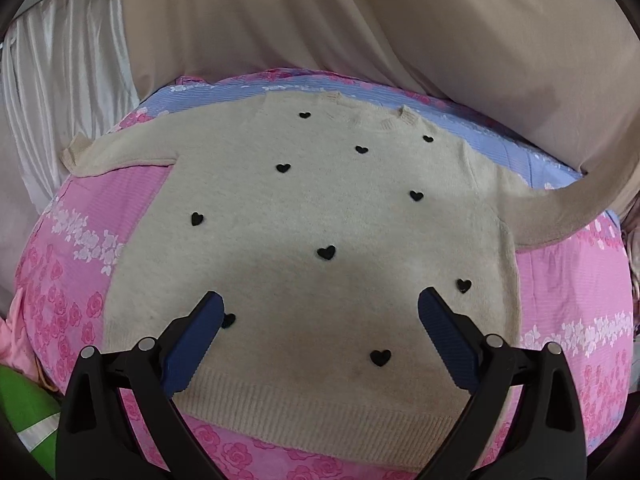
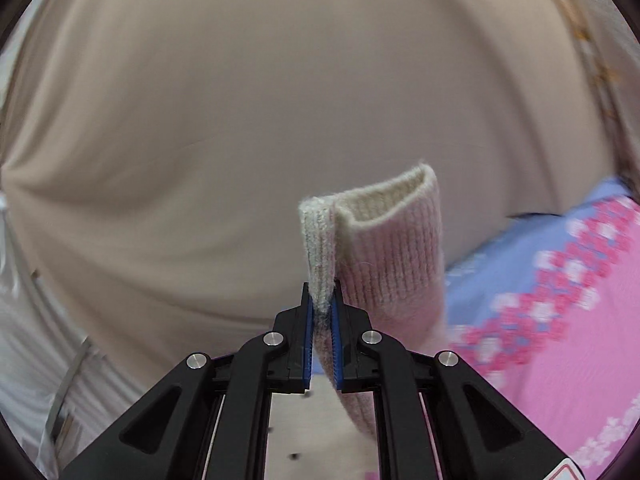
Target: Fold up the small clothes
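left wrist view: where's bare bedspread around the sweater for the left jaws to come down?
Free: pink bedspread left of the sweater, below its flat sleeve; the strip below the ribbed hem; pink right of the body, under the lifted sleeve. Crowded: the far edge, where a beige curtain drapes near the collar.

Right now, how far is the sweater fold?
Done: the cream knit sweater with black hearts lies flat, front up, on the pink floral bedspread. In hand: the right gripper is shut on the ribbed cuff, that sleeve lifted. The left gripper is open above the hem. Left: both sleeves and body unfolded.
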